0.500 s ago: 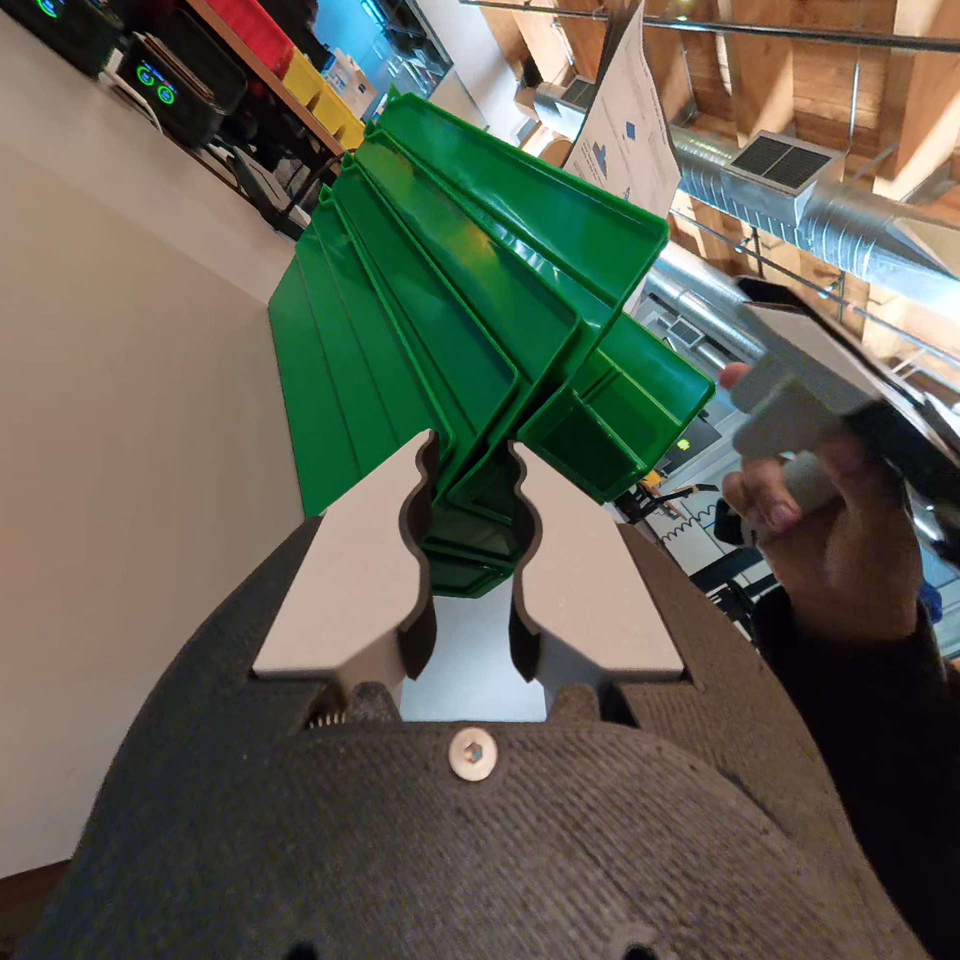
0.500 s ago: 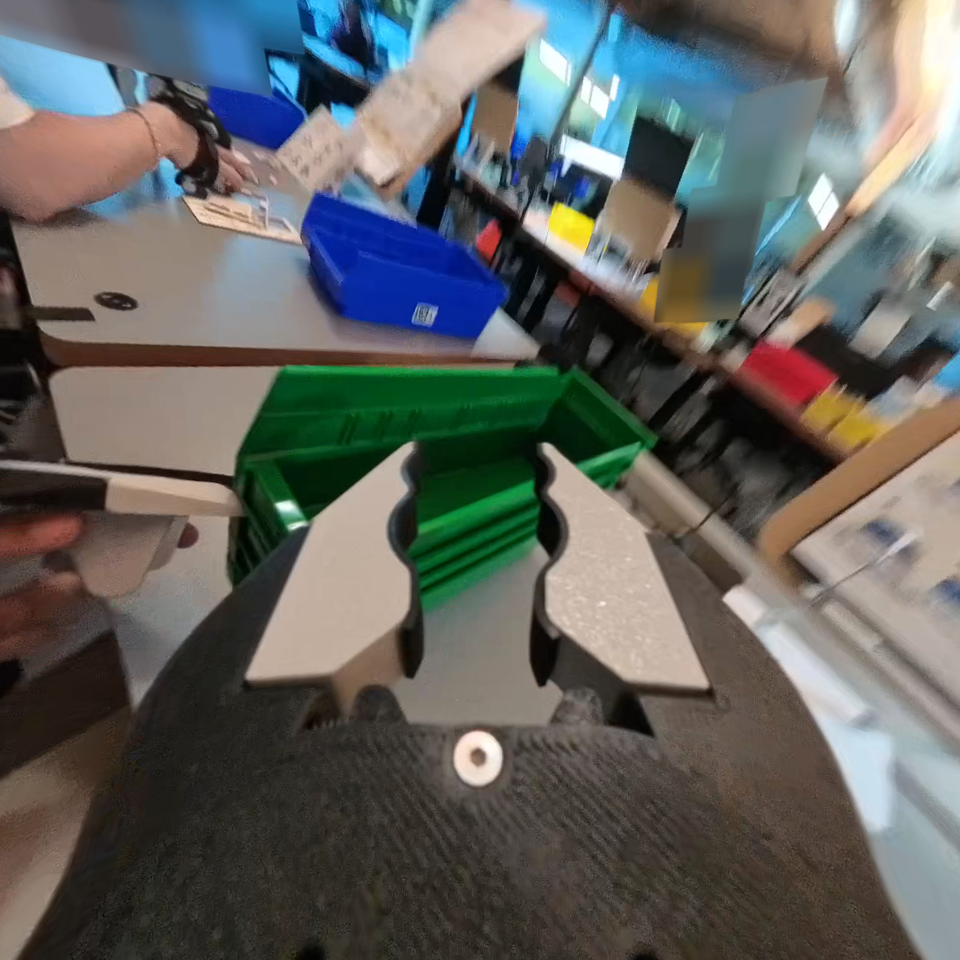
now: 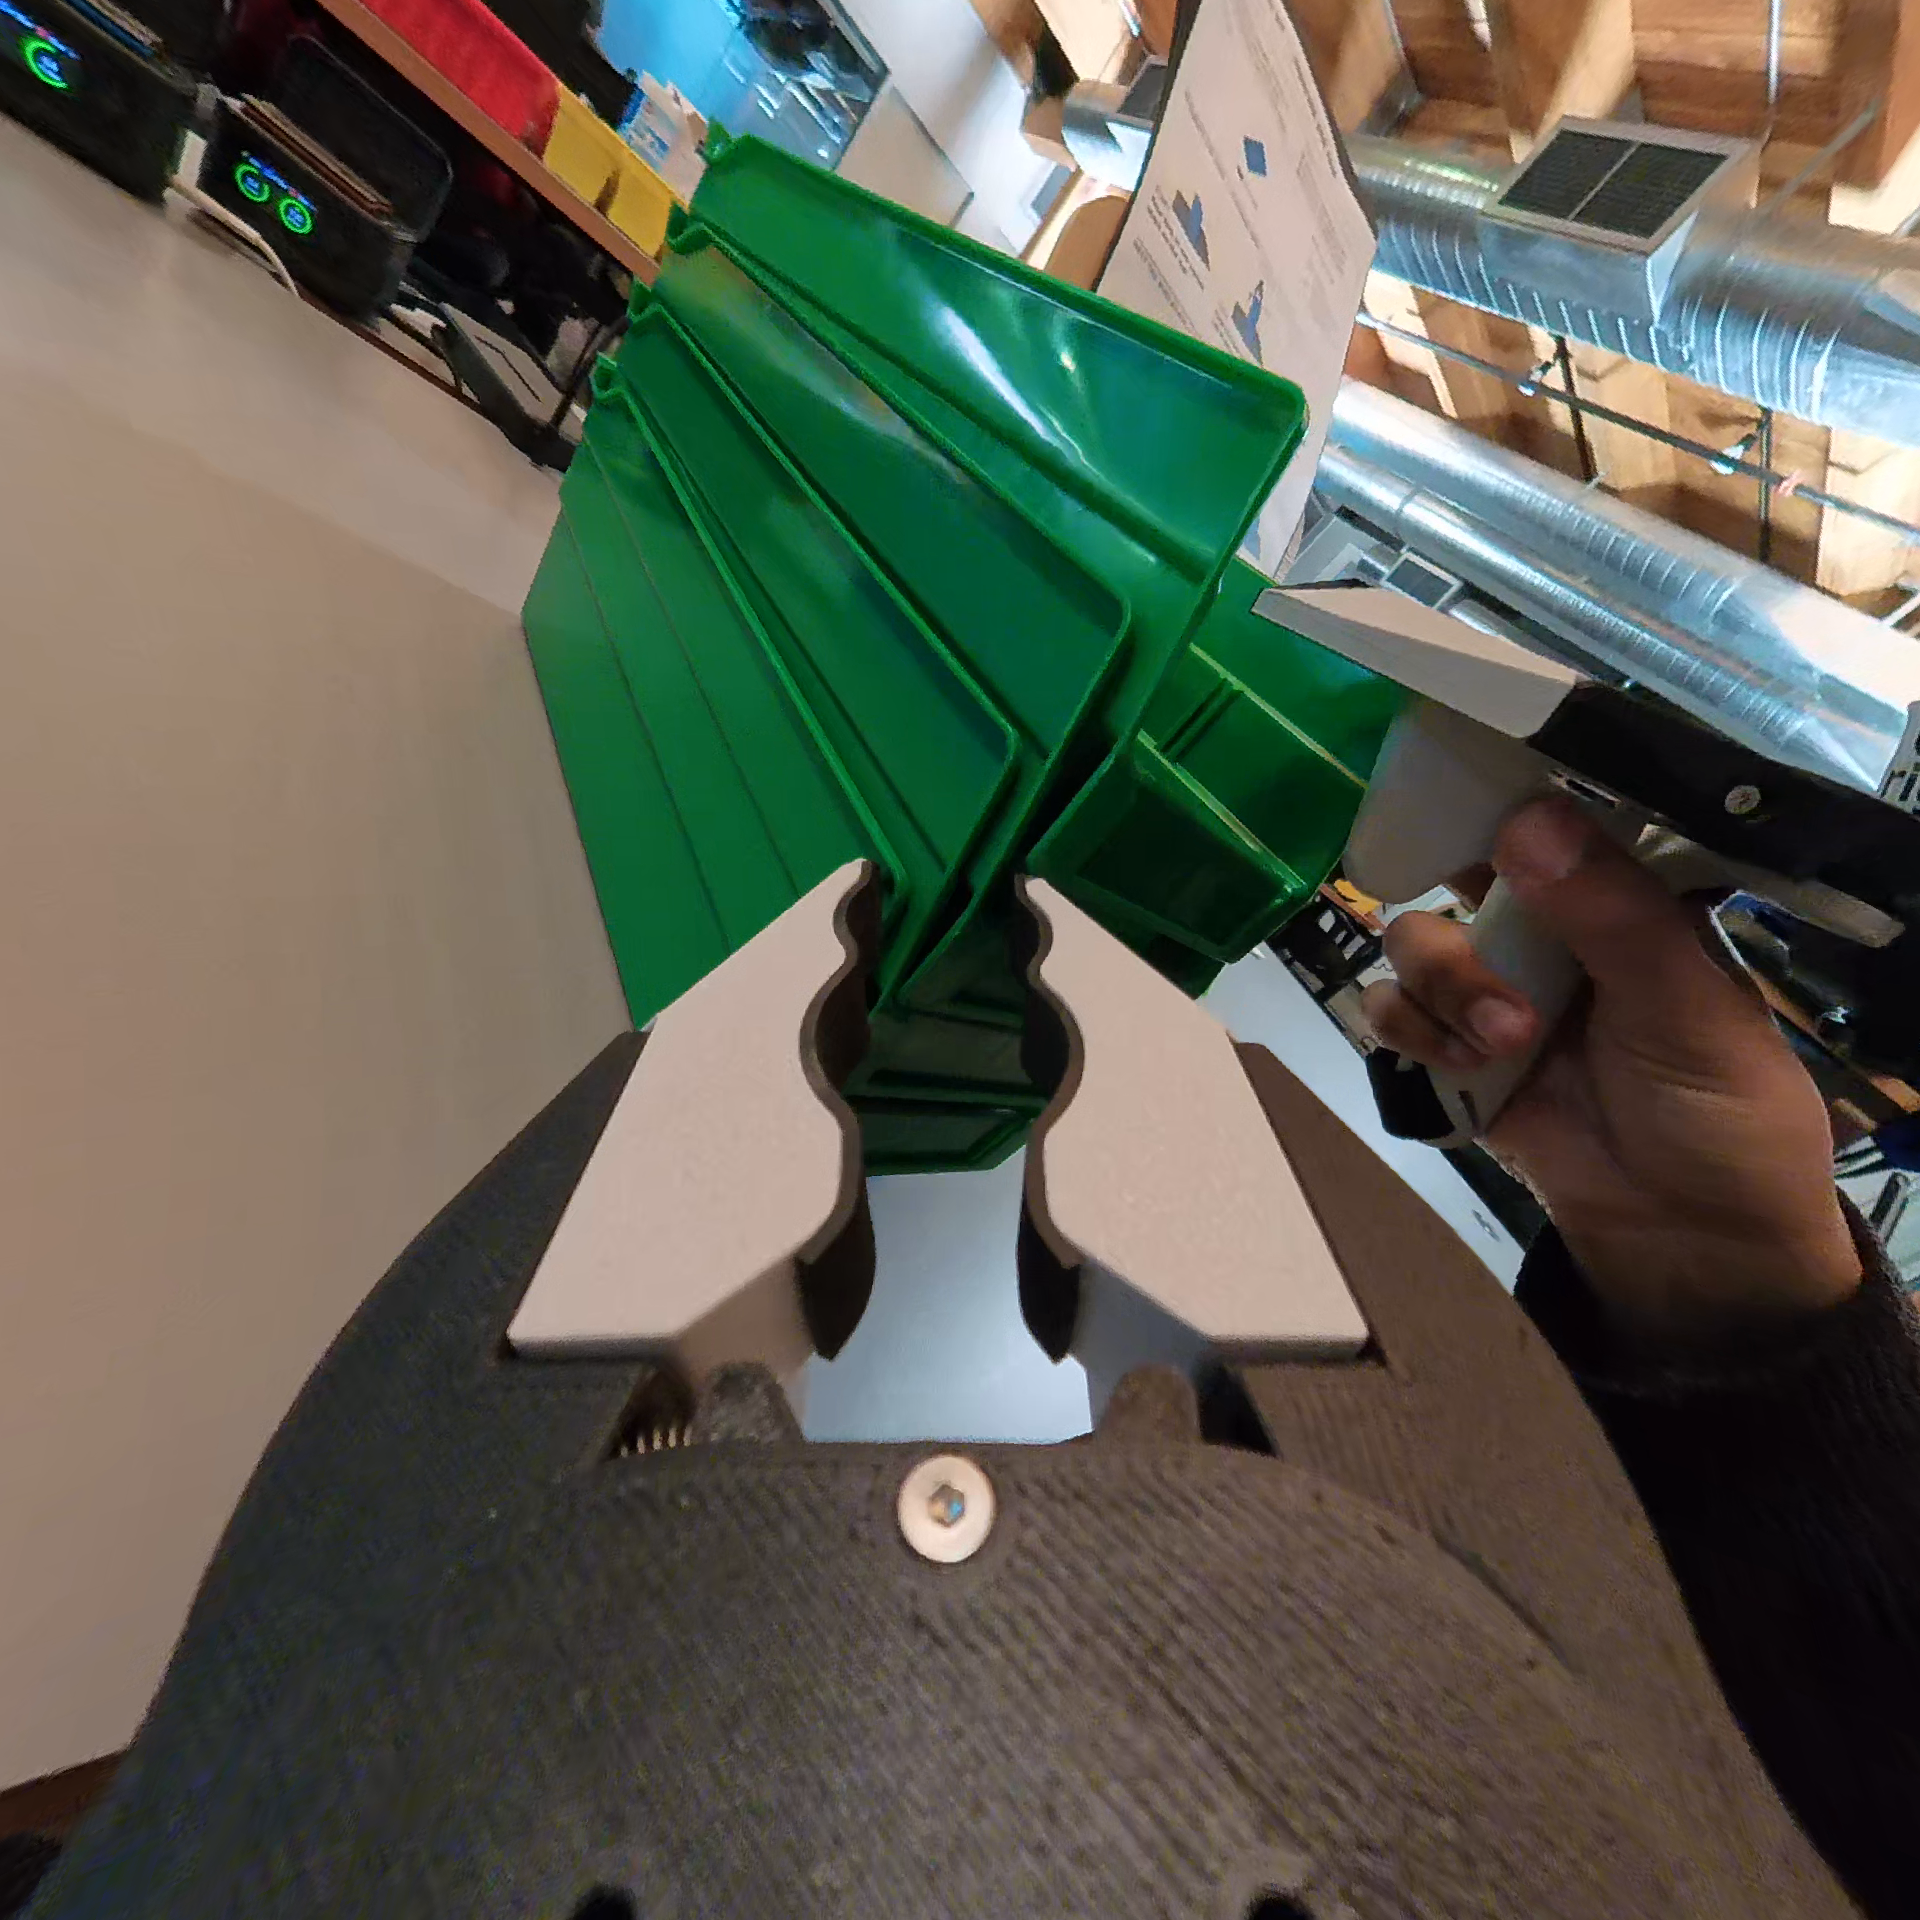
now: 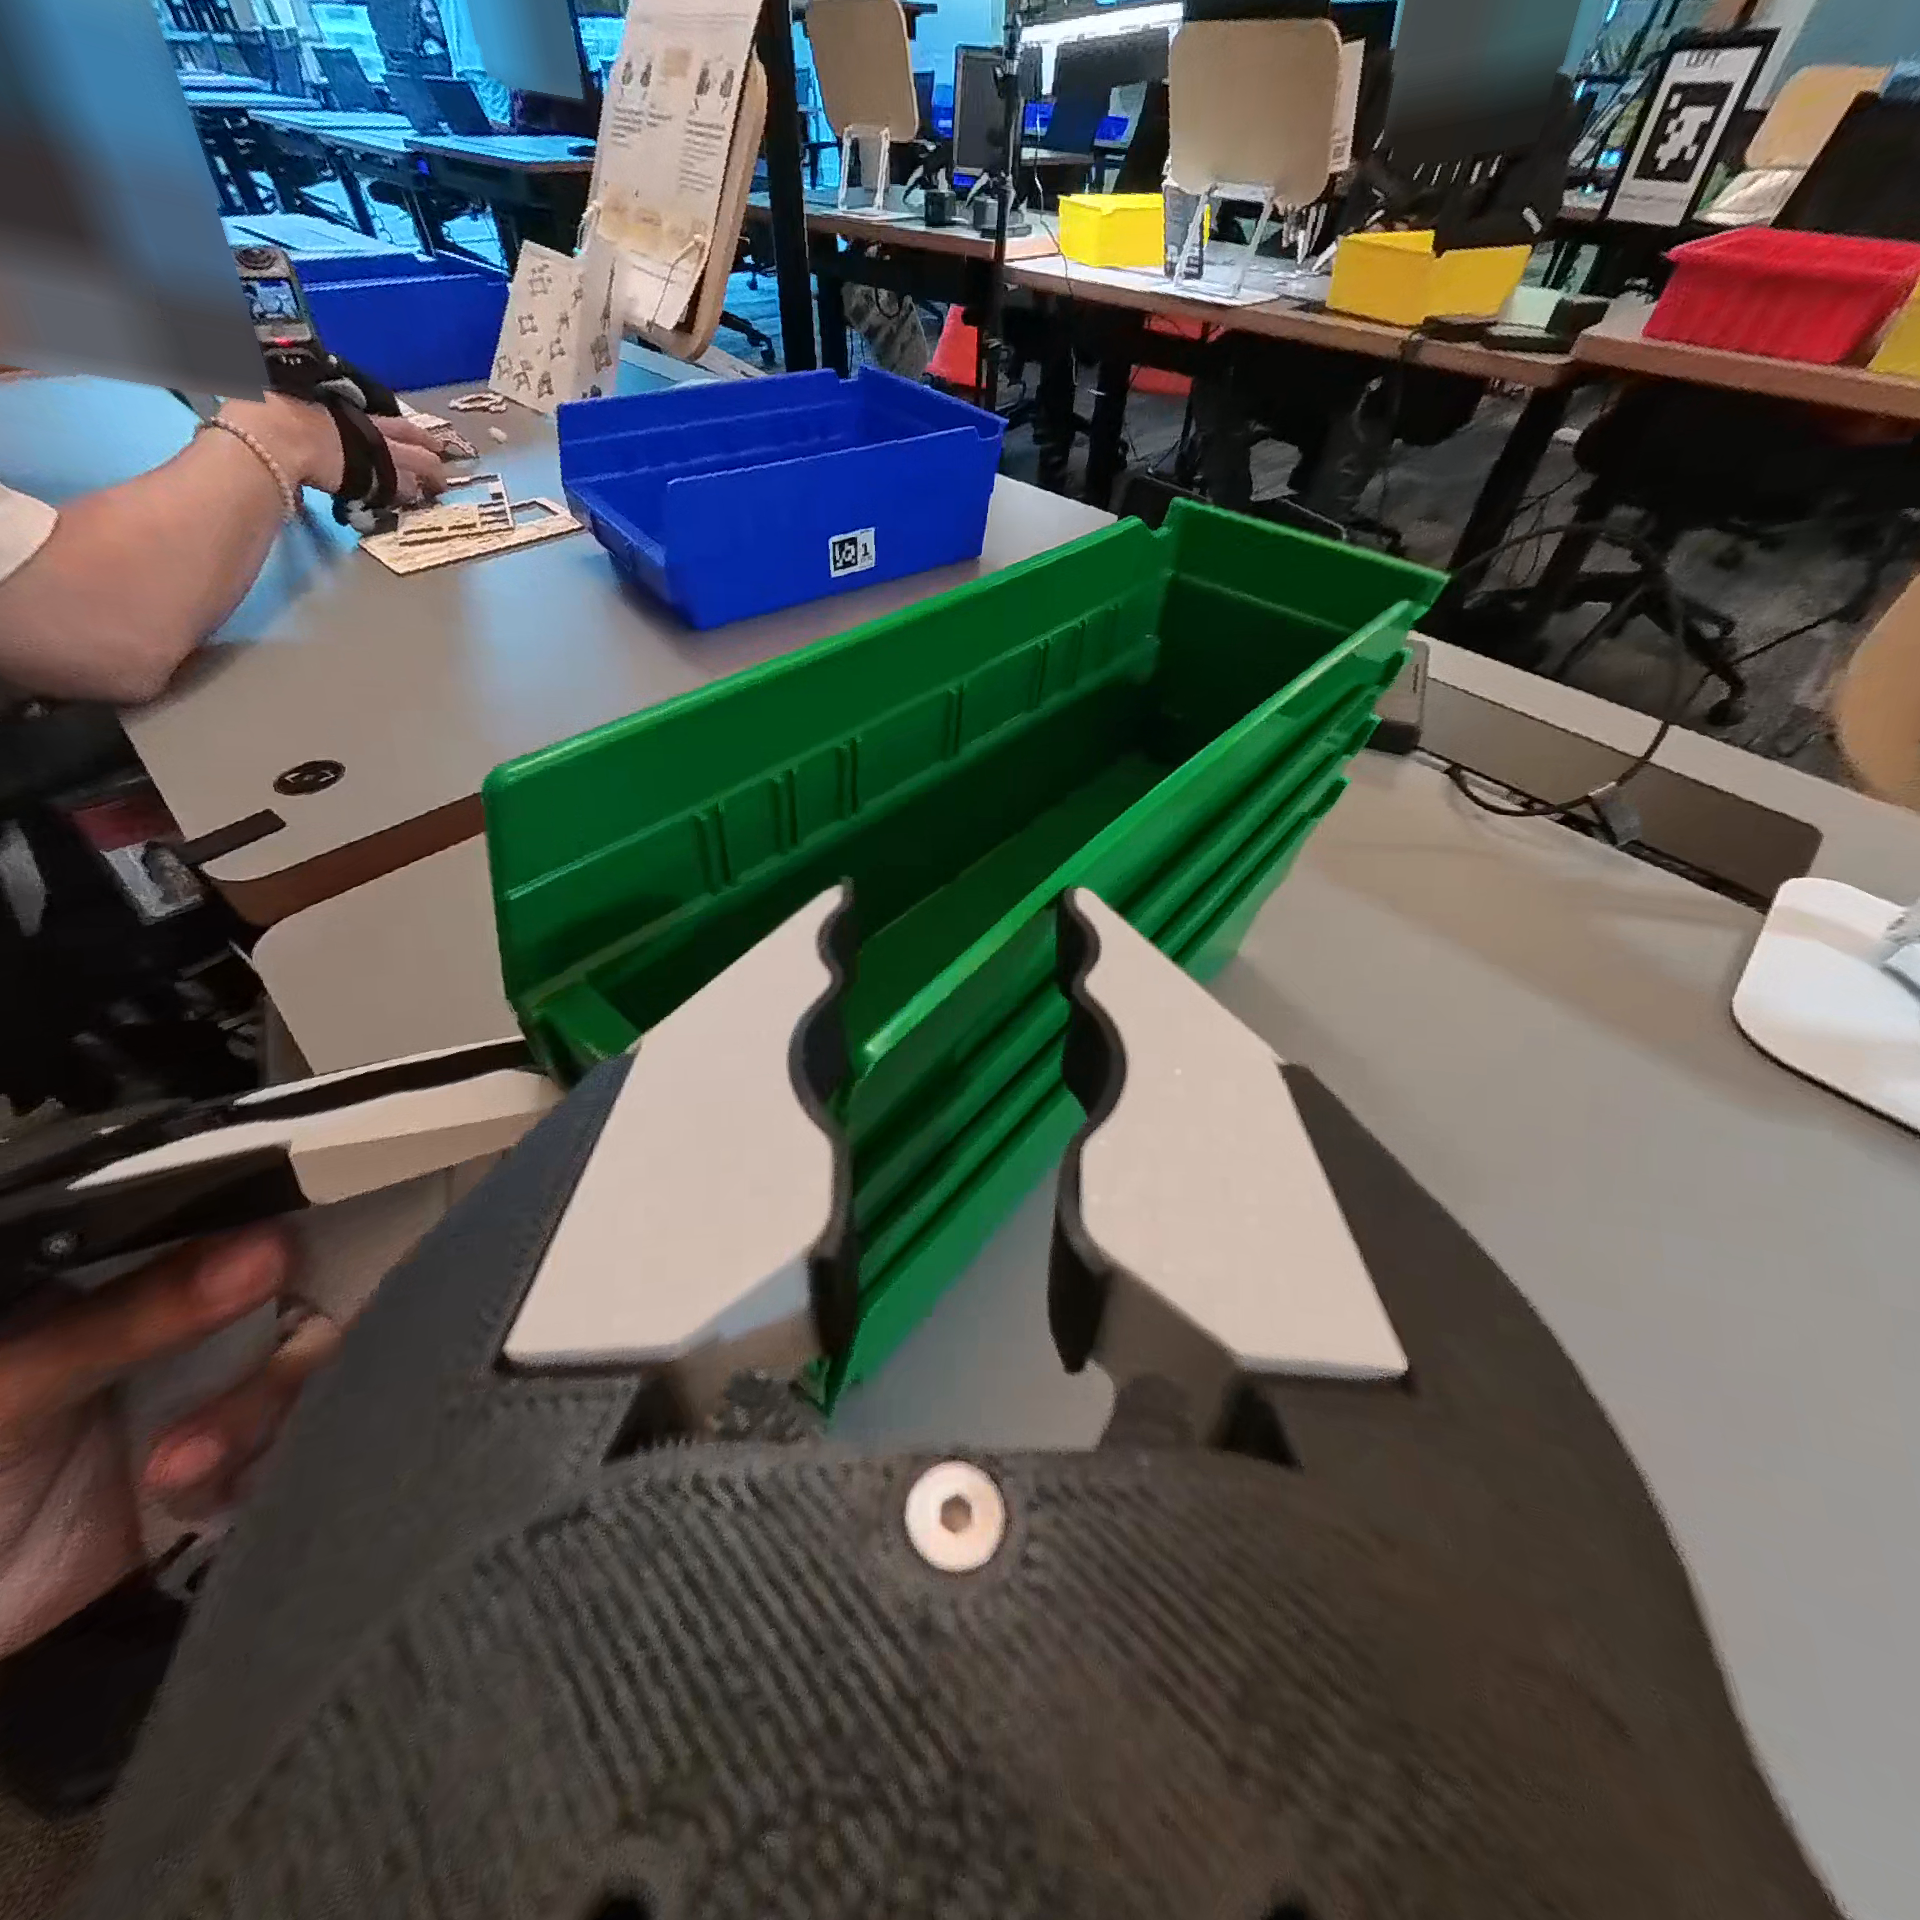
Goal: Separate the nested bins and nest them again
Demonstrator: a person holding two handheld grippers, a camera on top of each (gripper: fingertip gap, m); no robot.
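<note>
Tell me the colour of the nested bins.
Green; the nested bins show best in the right wrist view.
</note>
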